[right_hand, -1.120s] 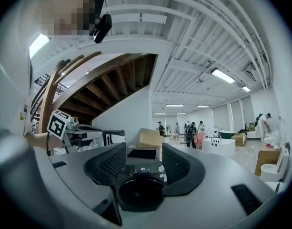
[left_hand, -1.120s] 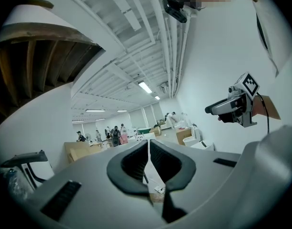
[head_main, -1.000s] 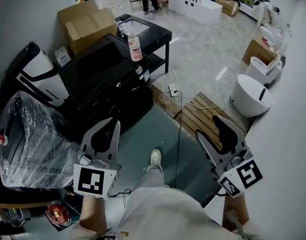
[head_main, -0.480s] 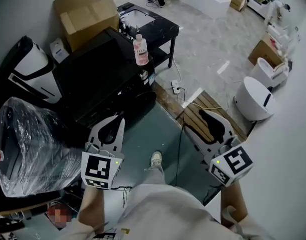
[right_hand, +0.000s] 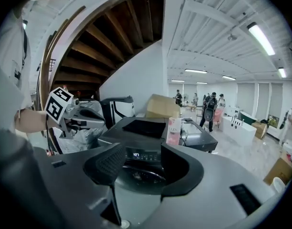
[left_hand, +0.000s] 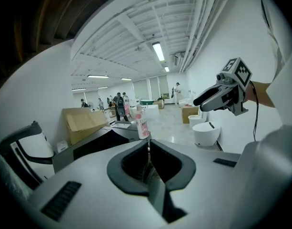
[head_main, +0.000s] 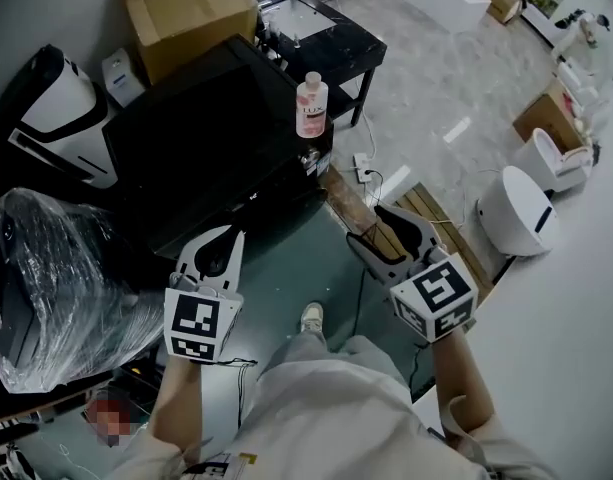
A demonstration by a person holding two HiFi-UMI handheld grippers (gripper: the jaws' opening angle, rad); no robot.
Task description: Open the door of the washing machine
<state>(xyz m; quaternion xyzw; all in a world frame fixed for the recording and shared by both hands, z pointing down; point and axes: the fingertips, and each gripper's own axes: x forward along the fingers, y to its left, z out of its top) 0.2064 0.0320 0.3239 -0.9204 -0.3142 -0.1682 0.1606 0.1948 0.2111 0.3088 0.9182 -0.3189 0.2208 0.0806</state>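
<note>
The black washing machine [head_main: 211, 133] stands ahead of me at centre left, with a pink bottle [head_main: 309, 106] on its top right corner. Its lit display [right_hand: 140, 153] and round door [right_hand: 138, 174] show between the jaws of my right gripper [right_hand: 143, 150], which is open and holds nothing. In the head view the right gripper [head_main: 368, 228] hangs to the machine's right, a short way from its front. My left gripper [head_main: 228, 238] hovers in front of the machine's lower left. Its jaws meet at the tips [left_hand: 148, 144], shut and empty. The bottle [left_hand: 142, 125] shows beyond them.
A cardboard box [head_main: 191, 8] and a black side table [head_main: 321, 28] stand behind the machine. A plastic-wrapped bundle [head_main: 46, 268] fills the left. A wooden slat board [head_main: 431, 223], cable and power strip [head_main: 364, 163] lie on the floor at right, near white toilets [head_main: 516, 208]. My shoe [head_main: 311, 316] is below.
My right gripper has moved left toward the washing machine's front. The left gripper has held about the same place. The view has swung so the machine sits closer to centre.
</note>
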